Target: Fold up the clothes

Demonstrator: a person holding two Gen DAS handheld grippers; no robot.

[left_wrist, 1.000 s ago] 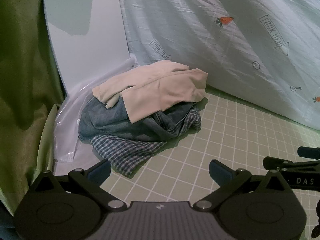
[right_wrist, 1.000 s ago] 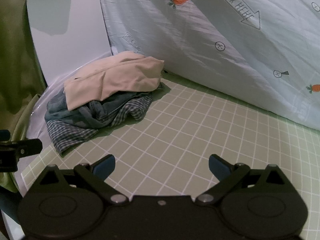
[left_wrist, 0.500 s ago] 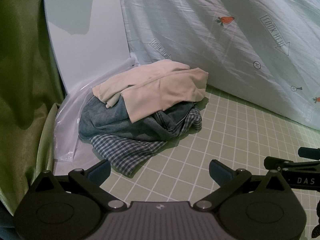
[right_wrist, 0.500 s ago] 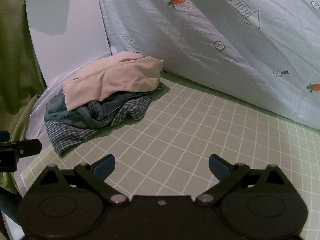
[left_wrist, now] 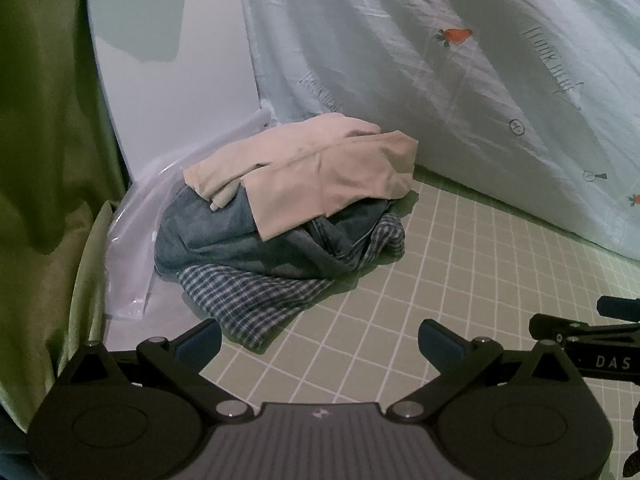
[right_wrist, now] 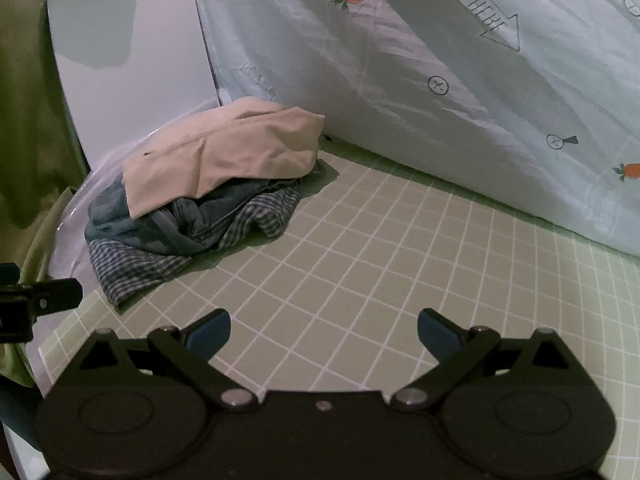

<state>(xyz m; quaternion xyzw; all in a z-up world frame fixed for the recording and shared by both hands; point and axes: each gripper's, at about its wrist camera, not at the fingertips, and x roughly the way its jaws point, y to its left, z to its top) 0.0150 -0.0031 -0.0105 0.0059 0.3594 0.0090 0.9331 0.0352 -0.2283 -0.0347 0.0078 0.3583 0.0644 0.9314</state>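
Left wrist view: the left gripper (left_wrist: 319,336) is spread wide, empty, at lower frame; the clothes pile (left_wrist: 288,216) sits mid-left. Right wrist view: the right gripper (right_wrist: 323,330) is equally wide, empty; the beige garment (right_wrist: 224,156) tops the pile, upper left. It looks soft, light, floppy; best pinched at its front corner.

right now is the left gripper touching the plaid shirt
Apart. The left wrist view shows bare mat between the open left gripper and the plaid shirt.
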